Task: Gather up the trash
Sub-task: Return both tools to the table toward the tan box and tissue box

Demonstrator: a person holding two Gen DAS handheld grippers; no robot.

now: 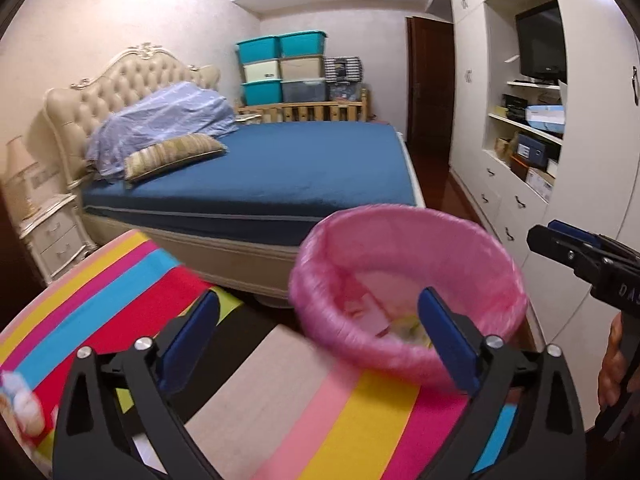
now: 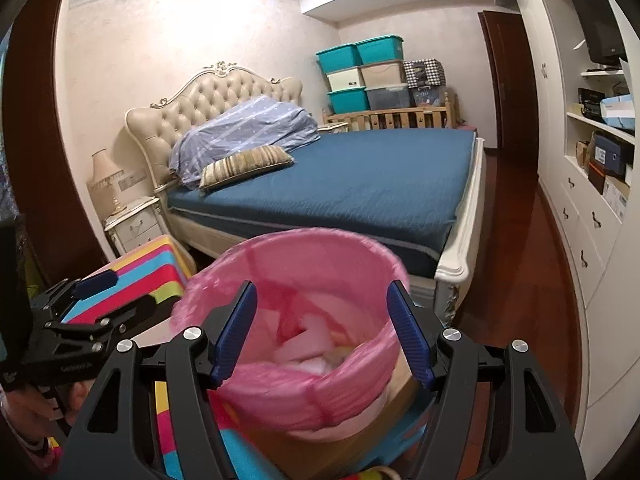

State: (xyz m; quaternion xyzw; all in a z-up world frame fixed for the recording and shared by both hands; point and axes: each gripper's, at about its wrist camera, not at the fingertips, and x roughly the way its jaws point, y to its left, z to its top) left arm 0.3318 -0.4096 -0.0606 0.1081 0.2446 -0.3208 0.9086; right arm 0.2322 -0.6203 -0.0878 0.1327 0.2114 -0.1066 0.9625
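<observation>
The left claw (image 1: 320,344) is standing wide open with nothing in it, and the bin (image 1: 408,292) with the pink bag is sitting just ahead, a little to its right. The right claw (image 2: 322,334) is released too, hanging right over the bin (image 2: 296,320). Pale trash (image 2: 308,352) is lying inside, straight ahead of the right claw.

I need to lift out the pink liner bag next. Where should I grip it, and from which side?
Probably grip the gathered pink film folded over the trash bin's rim, coming from above on the near side. There the pink liner bag bunches into thick folds outside the wall. The right gripper already hangs open over the mouth.
</observation>
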